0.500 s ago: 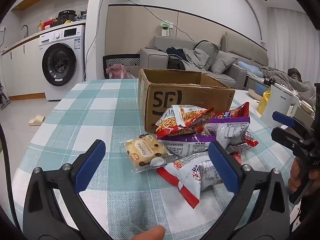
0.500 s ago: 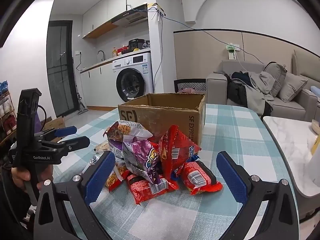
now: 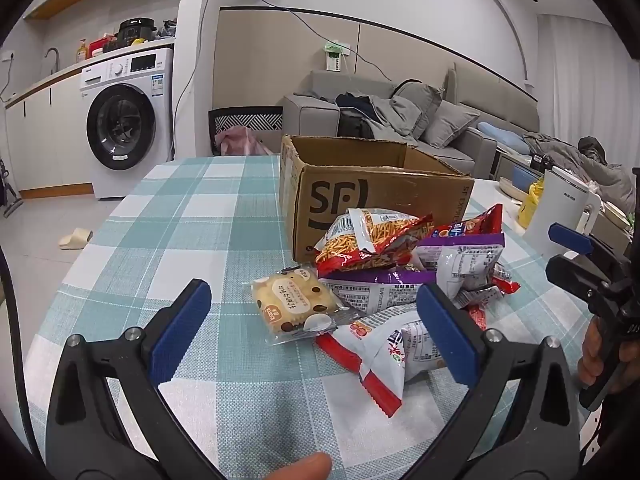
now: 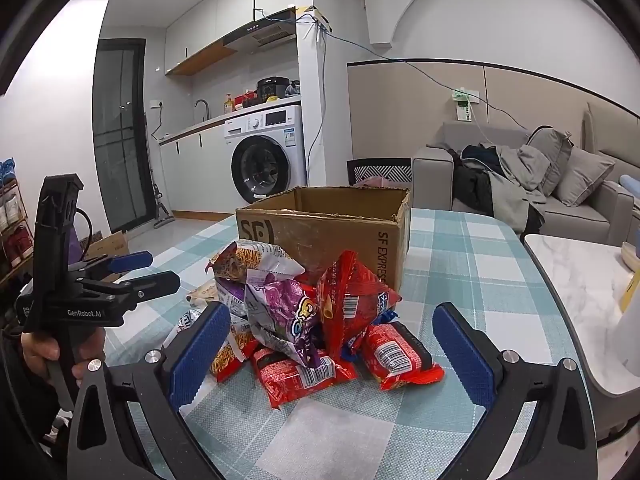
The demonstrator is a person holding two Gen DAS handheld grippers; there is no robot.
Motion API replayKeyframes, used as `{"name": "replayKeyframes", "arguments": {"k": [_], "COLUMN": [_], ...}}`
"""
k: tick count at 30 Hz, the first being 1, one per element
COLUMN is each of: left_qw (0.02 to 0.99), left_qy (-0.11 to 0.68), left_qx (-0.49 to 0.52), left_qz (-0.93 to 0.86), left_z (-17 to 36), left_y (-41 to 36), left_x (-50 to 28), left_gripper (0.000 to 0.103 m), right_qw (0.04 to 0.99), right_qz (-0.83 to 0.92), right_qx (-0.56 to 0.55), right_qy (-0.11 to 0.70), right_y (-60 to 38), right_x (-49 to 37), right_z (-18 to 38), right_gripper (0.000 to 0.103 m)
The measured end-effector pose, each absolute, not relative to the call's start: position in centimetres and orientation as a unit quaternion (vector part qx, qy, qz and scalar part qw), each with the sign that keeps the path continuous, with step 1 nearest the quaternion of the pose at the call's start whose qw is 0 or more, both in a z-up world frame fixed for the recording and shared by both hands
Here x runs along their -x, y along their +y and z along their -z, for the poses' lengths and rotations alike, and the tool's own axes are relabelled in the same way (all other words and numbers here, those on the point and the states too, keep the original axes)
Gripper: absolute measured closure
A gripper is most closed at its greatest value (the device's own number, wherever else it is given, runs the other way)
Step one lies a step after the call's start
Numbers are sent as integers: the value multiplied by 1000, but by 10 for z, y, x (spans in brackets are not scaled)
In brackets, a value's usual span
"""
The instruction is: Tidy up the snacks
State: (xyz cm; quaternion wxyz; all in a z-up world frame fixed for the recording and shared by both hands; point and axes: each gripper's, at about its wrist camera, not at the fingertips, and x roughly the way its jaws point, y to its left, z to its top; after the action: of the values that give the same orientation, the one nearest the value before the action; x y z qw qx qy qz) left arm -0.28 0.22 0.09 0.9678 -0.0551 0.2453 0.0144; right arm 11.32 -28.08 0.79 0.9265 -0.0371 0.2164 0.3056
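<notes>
Teal-and-white checked cloth covers a table (image 3: 192, 216) in a living room, with a washing machine (image 3: 120, 128) and grey sofa (image 4: 520, 184) behind. An open cardboard box (image 3: 376, 196) stands on the table. Just in front of it lies a heap of snack packets (image 4: 304, 312), touching the box. A biscuit packet (image 3: 296, 304) lies flat at the heap's near-left edge. The left gripper (image 3: 316, 328) hovers above the table with its jaws spread wide, empty. The right gripper (image 4: 332, 352) also hangs wide and empty, framing the heap.
</notes>
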Motion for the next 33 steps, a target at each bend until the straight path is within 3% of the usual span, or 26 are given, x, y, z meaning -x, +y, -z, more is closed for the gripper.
{"name": "replayKeyframes", "arguments": {"k": [33], "left_qw": [967], "left_qy": [249], "left_qx": [56], "left_qz": [-15], "left_z": [1], "left_y": [4], "left_x": [1], "left_gripper": [1], "right_qw": [926], "right_qz": [-308], "right_qx": [36], "right_qy": [214], "right_y": [-284], "right_x": [-111], "right_z": [-6], "right_gripper": [0]}}
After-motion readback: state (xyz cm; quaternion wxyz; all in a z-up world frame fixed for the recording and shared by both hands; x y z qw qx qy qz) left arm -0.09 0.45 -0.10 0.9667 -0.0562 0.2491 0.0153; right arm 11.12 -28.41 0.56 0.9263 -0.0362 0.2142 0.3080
